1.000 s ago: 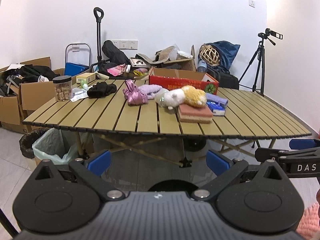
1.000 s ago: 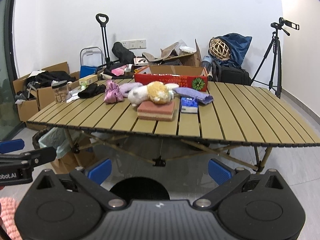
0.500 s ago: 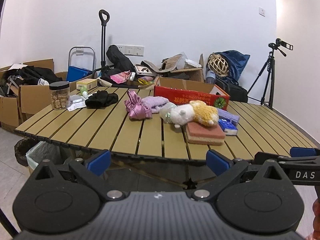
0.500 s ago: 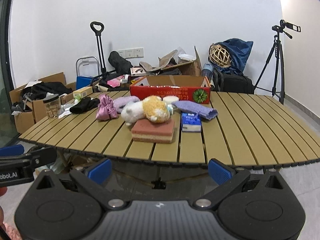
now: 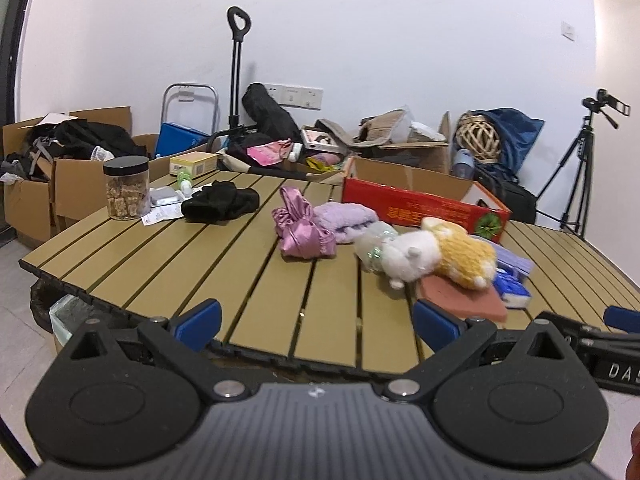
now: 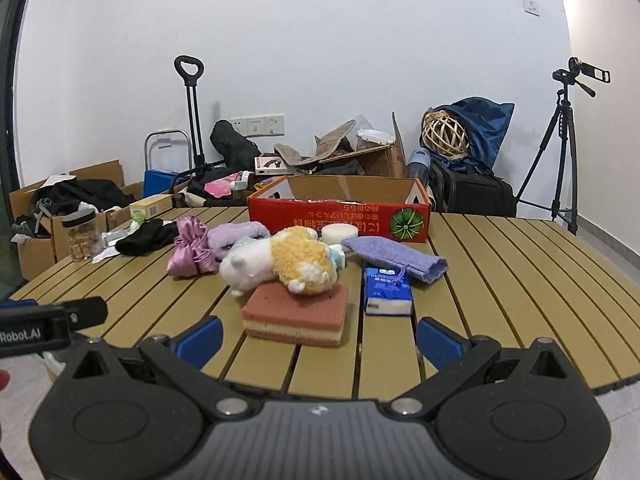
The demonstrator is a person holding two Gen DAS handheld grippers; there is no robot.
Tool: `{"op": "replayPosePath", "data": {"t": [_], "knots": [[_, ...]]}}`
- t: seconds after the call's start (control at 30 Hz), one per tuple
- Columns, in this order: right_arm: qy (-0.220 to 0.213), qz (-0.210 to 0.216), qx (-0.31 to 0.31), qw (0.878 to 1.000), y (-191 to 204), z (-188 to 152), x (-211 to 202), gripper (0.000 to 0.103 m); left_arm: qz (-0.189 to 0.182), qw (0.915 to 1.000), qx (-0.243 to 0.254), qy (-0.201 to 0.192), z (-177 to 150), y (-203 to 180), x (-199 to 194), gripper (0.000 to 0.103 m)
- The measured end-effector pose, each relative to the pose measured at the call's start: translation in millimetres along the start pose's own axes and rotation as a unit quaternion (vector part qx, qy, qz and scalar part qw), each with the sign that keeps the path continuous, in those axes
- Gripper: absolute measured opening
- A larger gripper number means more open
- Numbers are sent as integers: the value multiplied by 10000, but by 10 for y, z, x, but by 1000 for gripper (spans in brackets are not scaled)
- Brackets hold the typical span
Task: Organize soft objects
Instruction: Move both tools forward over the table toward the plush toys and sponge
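Note:
A white and orange plush toy (image 5: 432,256) (image 6: 280,264) lies partly on a pink sponge (image 5: 460,298) (image 6: 296,316) on the slatted table (image 5: 200,264) (image 6: 500,280). To its left are a pink satin cloth (image 5: 302,228) (image 6: 190,248), a lilac fluffy towel (image 5: 348,218) (image 6: 236,236) and a black cloth (image 5: 220,202) (image 6: 146,236). A purple knitted cloth (image 6: 396,258) and a blue tissue pack (image 6: 387,290) lie to its right. An open red cardboard box (image 5: 420,204) (image 6: 340,212) stands behind. My left gripper (image 5: 316,322) and right gripper (image 6: 319,340) hover over the near table edge, both open and empty.
A jar of snacks (image 5: 126,188) (image 6: 82,236) and small packets sit at the table's far left. Cardboard boxes, a folding trolley (image 5: 236,72), bags and a camera tripod (image 6: 564,152) line the wall behind. A bin with a bag (image 5: 60,312) stands under the left corner.
Both grippers have risen and moved forward to the table's near edge, so the objects look larger and closer. Nothing on the table has moved; both stay open.

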State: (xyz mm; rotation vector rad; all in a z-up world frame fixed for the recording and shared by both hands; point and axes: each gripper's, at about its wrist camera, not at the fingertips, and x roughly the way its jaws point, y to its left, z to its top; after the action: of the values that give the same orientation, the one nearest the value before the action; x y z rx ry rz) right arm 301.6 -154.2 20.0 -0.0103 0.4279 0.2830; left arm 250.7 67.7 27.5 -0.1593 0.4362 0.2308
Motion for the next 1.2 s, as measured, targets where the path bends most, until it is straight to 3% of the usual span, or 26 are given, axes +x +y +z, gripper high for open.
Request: {"op": "replayPosePath", "data": {"t": [0.37,0.63,0.77,1.2], "knots": [[41,239,95,9997,71,-17,793,103,252,9997,-35,-7,64,74,575,103],[51,62,-82,9999,280,-57,1135,103,250,9996,-102,77,106,171,892,103],[15,-168,-267,9995,332,-46,1243,103,233,9996,-109,119,85,176,924,103],[201,-123,-195,9995,350,-122,1388,103,139,9997,-78,168,-9,174,884,103]]}}
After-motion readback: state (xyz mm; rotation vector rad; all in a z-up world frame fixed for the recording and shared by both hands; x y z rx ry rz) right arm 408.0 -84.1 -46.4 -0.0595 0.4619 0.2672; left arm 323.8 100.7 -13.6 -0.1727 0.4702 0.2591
